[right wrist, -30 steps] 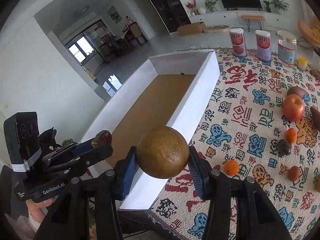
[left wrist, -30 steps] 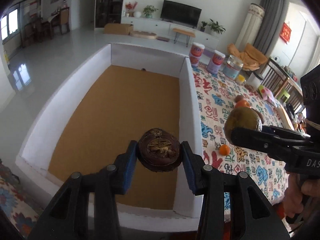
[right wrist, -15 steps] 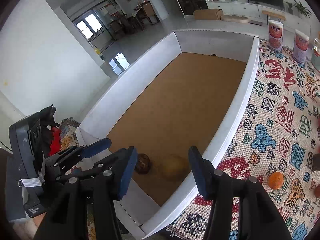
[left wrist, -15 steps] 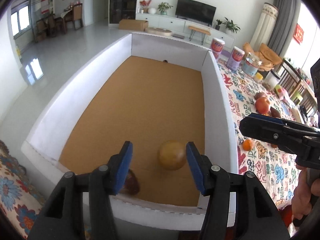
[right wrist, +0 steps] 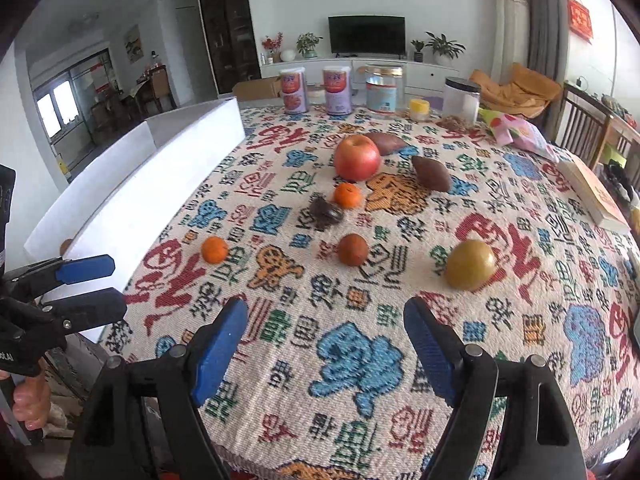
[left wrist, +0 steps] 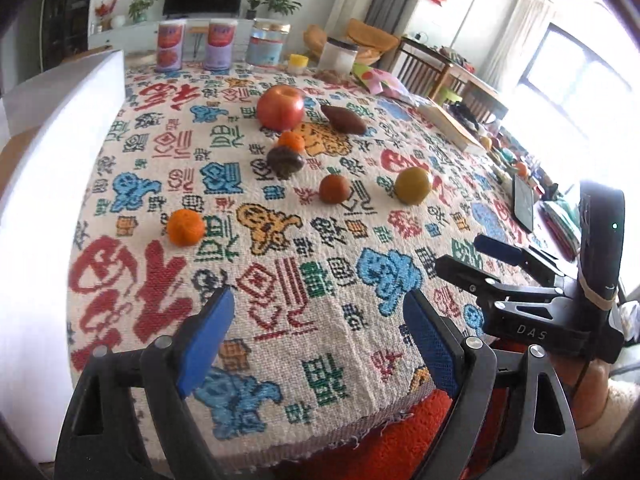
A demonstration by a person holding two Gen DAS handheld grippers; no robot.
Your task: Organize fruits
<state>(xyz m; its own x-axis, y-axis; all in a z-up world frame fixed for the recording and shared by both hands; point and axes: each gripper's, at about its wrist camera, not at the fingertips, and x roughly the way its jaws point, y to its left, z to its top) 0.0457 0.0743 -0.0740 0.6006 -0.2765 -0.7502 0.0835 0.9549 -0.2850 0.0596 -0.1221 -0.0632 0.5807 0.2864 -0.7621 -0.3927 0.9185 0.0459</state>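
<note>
Several fruits lie on the patterned tablecloth [right wrist: 360,360]: a red apple [right wrist: 357,157], a small orange [right wrist: 215,249], another small orange [right wrist: 347,195], a dark wrinkled fruit [right wrist: 326,212], a brown round fruit [right wrist: 353,249], a yellow-green round fruit [right wrist: 470,265] and a brown oval fruit [right wrist: 431,173]. The white box [right wrist: 132,196] stands along the table's left side. My left gripper [left wrist: 320,332] is open and empty over the table's near edge. My right gripper [right wrist: 324,332] is open and empty, just short of the yellow-green fruit; it also shows in the left wrist view [left wrist: 480,260].
Two cans [right wrist: 294,90], a glass jar [right wrist: 384,88], a white jar [right wrist: 461,98] and a small yellow cup [right wrist: 419,109] stand at the table's far edge. A book [right wrist: 596,192] lies at the right. A wooden chair [right wrist: 588,128] stands beyond the table.
Both grippers let go of their fruits into the box, then swung right from the box to face the fruits on the tablecloth. Both are now empty.
</note>
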